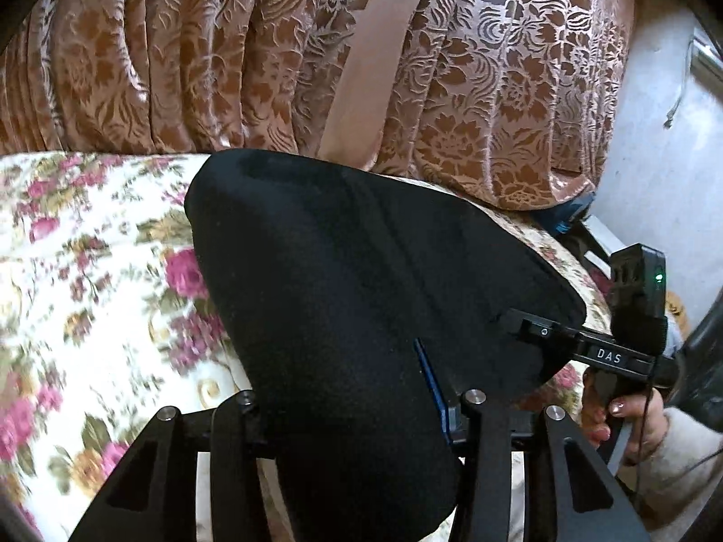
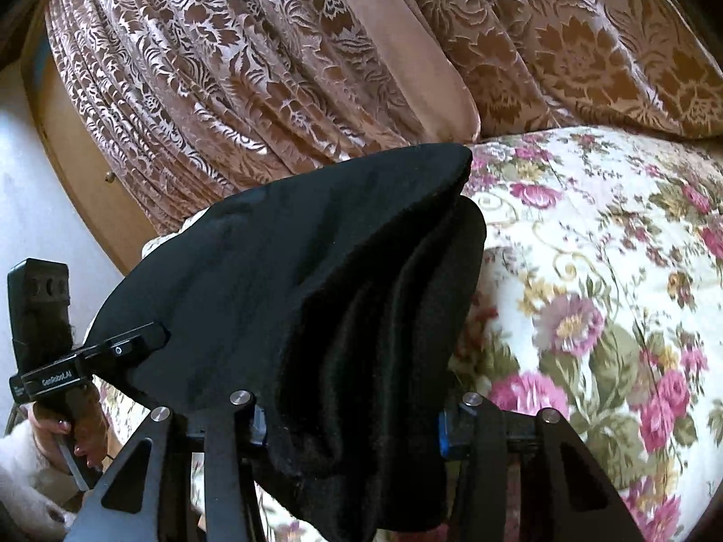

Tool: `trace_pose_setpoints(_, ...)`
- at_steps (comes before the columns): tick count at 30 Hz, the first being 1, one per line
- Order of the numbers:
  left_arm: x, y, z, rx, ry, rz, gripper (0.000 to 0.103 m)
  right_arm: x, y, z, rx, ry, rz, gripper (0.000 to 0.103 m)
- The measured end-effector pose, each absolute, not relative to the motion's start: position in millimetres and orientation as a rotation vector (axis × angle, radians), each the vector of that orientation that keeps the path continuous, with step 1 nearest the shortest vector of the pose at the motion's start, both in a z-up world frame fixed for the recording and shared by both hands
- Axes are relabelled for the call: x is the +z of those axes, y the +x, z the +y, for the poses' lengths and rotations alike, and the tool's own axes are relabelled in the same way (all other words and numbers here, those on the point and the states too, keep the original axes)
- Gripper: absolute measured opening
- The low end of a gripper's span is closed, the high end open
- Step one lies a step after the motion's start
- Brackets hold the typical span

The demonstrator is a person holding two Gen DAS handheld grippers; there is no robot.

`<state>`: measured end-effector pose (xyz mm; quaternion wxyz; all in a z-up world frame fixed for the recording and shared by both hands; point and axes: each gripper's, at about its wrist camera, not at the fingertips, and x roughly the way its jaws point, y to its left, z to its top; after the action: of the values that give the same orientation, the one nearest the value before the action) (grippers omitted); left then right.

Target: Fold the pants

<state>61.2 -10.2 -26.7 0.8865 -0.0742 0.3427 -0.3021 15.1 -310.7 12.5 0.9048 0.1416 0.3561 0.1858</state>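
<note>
Floral-print quilted bedspread (image 1: pixel 90 271) under black soft fabric pants (image 1: pixel 352 298); left gripper (image 1: pixel 352 411) and right gripper (image 2: pixel 348 411) both pinch the pants, lifted above the bedspread.

pants (image 1: pixel 361 298) on bedspread (image 1: pixel 90 271) — curtain (image 1: pixel 180 54) behind

Open bedspread (image 1: pixel 90 271) leftward, curtain (image 1: pixel 180 67) behind.

Floral bedspread (image 1: pixel 90 271), black pants (image 1: pixel 343 298) on it
</note>
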Motion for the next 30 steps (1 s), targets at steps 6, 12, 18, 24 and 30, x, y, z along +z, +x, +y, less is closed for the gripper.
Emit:
trace_pose_setpoints(6,-30.3,105.3,-8.7,-0.579,-0.177,0.725,0.048,11.4,58.9,-304.2,0.382,0.296,0.729,0.048)
trace_pose_setpoints(12,-29.3,155.5,-15.4,-0.533,-0.174,0.708,0.048,10.9,114.7,-304.7,0.374,0.3,0.713,0.048)
trace_pose_setpoints(18,-32.6,220.7,-25.1,-0.478,-0.157,0.67,0.048,10.1,186.1,-305.6,0.343,0.307,0.683,0.048)
trace_pose_setpoints(24,-45.2,270.7,-29.6,-0.459,-0.147,0.648,0.048,5.3,242.6,-301.8,0.329,0.281,0.654,0.048)
trace_pose_setpoints(30,-63.5,300.1,-28.4,-0.451,-0.16,0.658,0.054,-17.2,277.1,-312.1,0.271,0.356,0.689,0.053)
